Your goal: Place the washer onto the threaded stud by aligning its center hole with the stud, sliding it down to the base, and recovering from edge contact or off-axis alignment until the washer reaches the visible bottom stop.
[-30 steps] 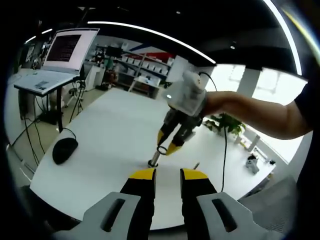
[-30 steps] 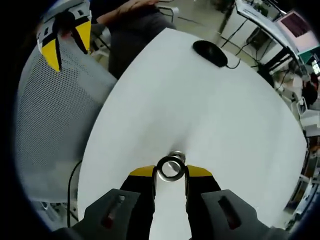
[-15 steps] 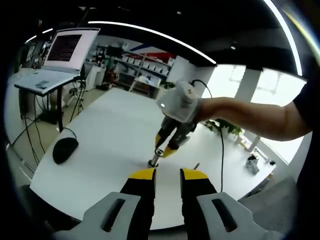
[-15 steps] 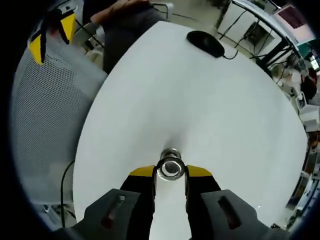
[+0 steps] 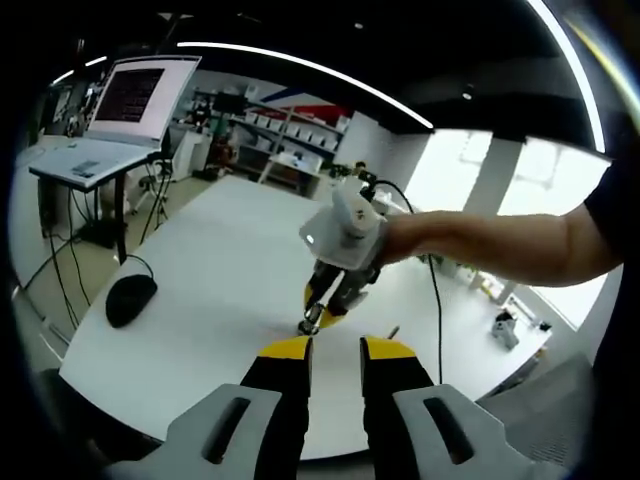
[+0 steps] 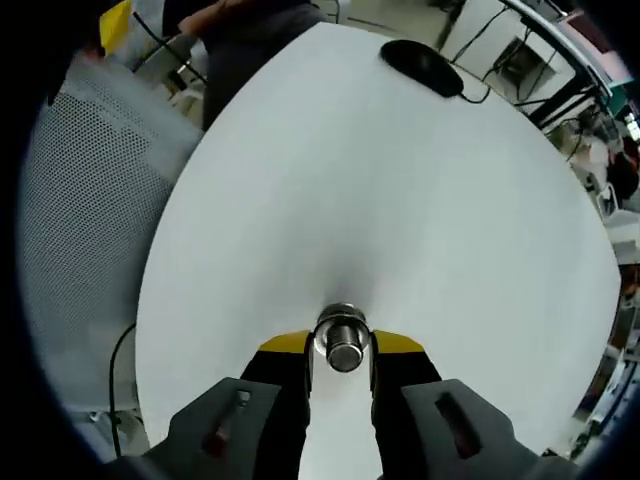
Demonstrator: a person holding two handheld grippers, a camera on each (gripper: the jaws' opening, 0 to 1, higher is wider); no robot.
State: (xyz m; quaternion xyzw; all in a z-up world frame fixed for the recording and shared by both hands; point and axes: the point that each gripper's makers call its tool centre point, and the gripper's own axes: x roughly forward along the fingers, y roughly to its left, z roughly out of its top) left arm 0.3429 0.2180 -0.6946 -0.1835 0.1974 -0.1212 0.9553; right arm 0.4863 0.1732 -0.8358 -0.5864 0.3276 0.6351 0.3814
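Observation:
A short metal threaded stud (image 5: pixel 309 325) stands upright on the white table (image 5: pixel 220 270). My right gripper (image 5: pixel 320 312) comes down on it from above, shut on the steel washer (image 6: pixel 343 337). In the right gripper view the stud's flat top (image 6: pixel 346 354) shows inside the washer's hole, between the yellow jaw tips of the right gripper (image 6: pixel 341 345). How far down the stud the washer sits is hidden. My left gripper (image 5: pixel 337 350) hovers near the table's front edge, short of the stud, open with nothing between its jaws.
A black mouse (image 5: pixel 128 298) with its cable lies at the table's left end. A laptop (image 5: pixel 120 110) stands on a stand beyond it. A small dark item (image 5: pixel 392 330) lies right of the stud. A grey mesh chair (image 6: pixel 85 230) stands beside the table.
The right gripper has come down with the washer, from above the stud's tip to around it; the stud's top now shows through the hole. The left gripper has stayed still.

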